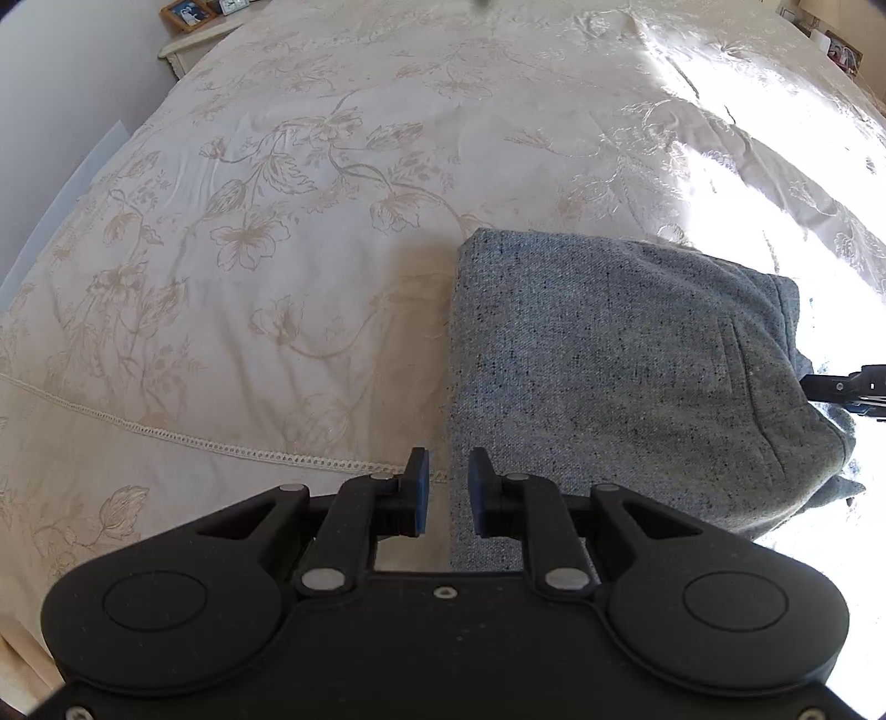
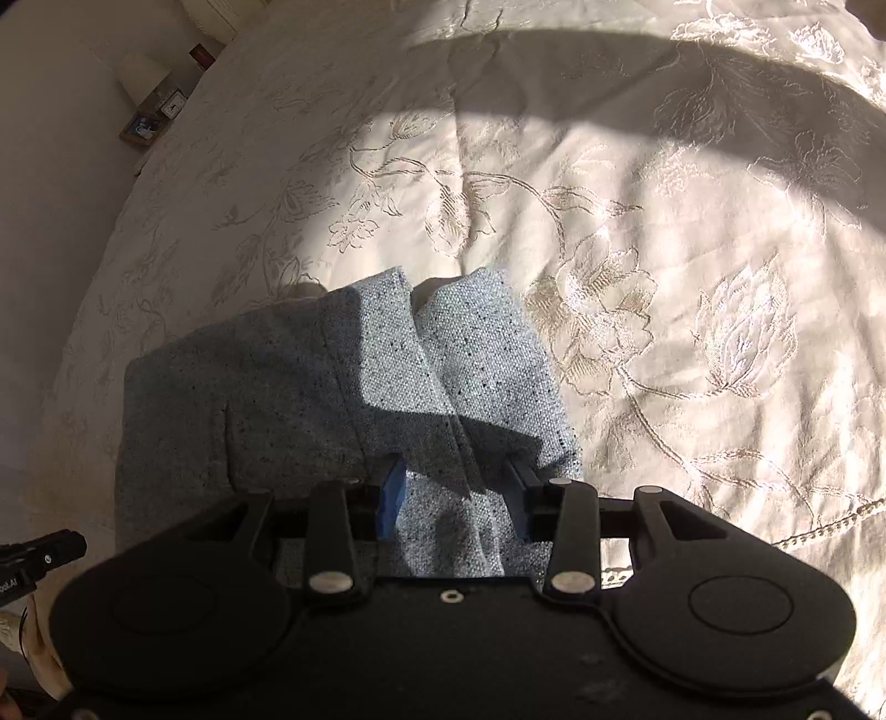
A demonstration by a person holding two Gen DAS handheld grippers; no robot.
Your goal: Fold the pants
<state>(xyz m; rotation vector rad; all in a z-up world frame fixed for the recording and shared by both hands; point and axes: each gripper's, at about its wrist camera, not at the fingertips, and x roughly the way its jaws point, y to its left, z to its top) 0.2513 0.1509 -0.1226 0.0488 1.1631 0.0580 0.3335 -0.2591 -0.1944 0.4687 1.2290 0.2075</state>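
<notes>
**Folded pants on bed, both grippers above them**

Right gripper (image 2: 457, 507): jaws apart, wide; a fold of the grey pants (image 2: 387, 399) lies between them, pads not pressing it. Cloth there is bunched, two cuff ends pointing away from the camera, side by side, part sunlit, part in shadow.

Left gripper (image 1: 448, 490): jaws narrowly apart, nothing between them; they hang over the pants' left edge, right pad above grey cloth, left pad above the bedspread (image 1: 249, 249). Touching or not: can't tell.

Pants (image 1: 609, 376): folded into a thick rectangular stack, lying flat on the bed, pocket seam visible on top, looser cloth at the right end. In left wrist view the right gripper (image 1: 847, 385) shows at the frame's right edge, beside that end.

Bedspread: cream, w/ floral embroidery and a lace band; strong sun patch at right. Nightstand (image 1: 194, 41) w/ picture frames at far left corner.
</notes>
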